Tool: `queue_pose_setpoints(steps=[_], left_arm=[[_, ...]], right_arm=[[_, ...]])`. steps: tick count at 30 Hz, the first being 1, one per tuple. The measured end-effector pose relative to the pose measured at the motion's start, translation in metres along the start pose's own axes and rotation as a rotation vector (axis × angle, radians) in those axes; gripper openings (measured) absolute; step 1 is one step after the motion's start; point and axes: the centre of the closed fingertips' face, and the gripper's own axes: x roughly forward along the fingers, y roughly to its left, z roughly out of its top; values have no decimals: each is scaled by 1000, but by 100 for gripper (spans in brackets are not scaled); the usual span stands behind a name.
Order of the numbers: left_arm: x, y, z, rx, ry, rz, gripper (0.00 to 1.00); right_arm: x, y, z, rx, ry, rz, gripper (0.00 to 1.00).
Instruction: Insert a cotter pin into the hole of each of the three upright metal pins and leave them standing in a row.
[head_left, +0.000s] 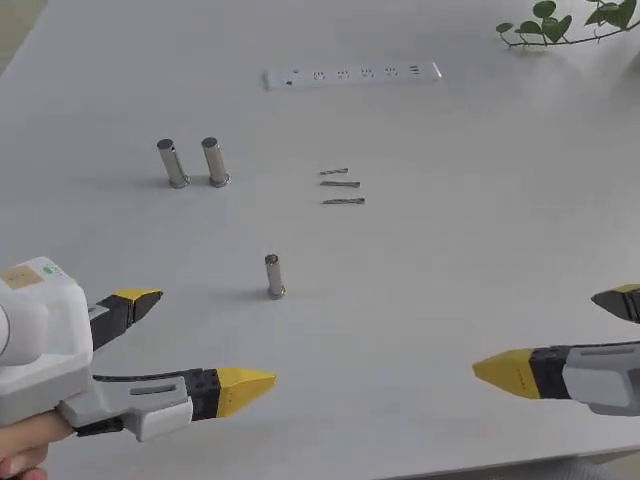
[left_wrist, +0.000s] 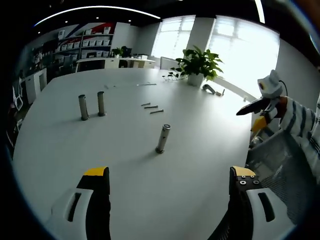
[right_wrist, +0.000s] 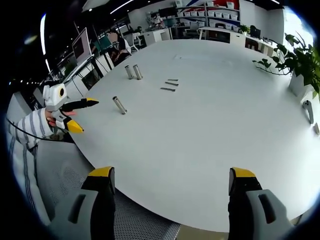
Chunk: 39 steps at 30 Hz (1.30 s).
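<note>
At the lower left of the head view, a hand (head_left: 18, 455) holds the left gripper (head_left: 195, 340) low over the near part of the white table (head_left: 450, 260). Its yellow-tipped jaws point right and inward. At the lower right, the right gripper (head_left: 545, 335) reaches in from the picture's edge with its jaws pointing left. The two grippers face each other across a bare stretch of table. In the left gripper view, the right gripper shows off to the side, held by an arm in a striped sleeve (left_wrist: 300, 122).

Three metal pins (head_left: 172, 162) stand upright. Two are just beside each other at the far left. The third pin (head_left: 274, 275) stands alone, nearer the person and a little right of that pair. Further right lie three cotter pins (head_left: 340, 184), flat on the table in a short stack of near-parallel lines, close together and well apart from the metal pins. Beyond them lies one white power strip (head_left: 352, 75), and one leafy plant (head_left: 570, 22) sprig shows at the far right corner.

The left gripper's jaws are spread wide with nothing between them and touch nothing. The lone pin stands ahead of them, apart. The right gripper's jaws are likewise spread wide and hold nothing, with bare table in front.
</note>
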Motion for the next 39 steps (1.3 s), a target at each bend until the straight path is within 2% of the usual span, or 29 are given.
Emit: queue_pose_setpoints(steps=[2,4,5,8,11,18,20,23,25,29,31,32,34,37,39], left_arm=[[-1,-1,0,0,5,2,99],[-2,-3,-1,-30,-4,0,99],[-3,-7,-4,-40,6,-14,99],[-3,-7,-10,-11,30,-3,99],[-3,-7,-12,-10,37,-5,99],[0,-7,-15,-35,32,-4,99],[1,-7,-17,-41,38,-4,99],[2,-5,-17,-46,30,5,99],[1,-3,-12,-75,-12,14,99],[0,-2,-11,-72,-15,20,99],[-2,2,-10,-71,-20,31,99],[-3,3,-10,-87,-22,33,99],[-3,1,-13,-119,-7,15,99],[-4,-2,-15,-89,5,12,99],[-4,-4,-17,-82,17,5,99]], right_arm=[[1,-1,1,-7,4,2,93],[3,-3,0,-9,12,1,93],[4,-3,0,-8,16,2,93],[7,-5,-3,-13,35,10,93],[7,-8,-1,-21,46,10,93],[11,-17,18,-51,39,-1,92],[14,-22,22,-57,53,-15,91],[18,-27,30,-74,66,-24,91],[19,-28,35,-83,73,-21,90],[22,-30,54,-98,61,-9,88],[24,-29,65,-148,64,12,85],[26,-28,72,-182,65,25,83],[30,-30,82,-202,74,23,83],[36,-30,99,-259,87,40,83],[41,-29,113,-288,77,50,84]])
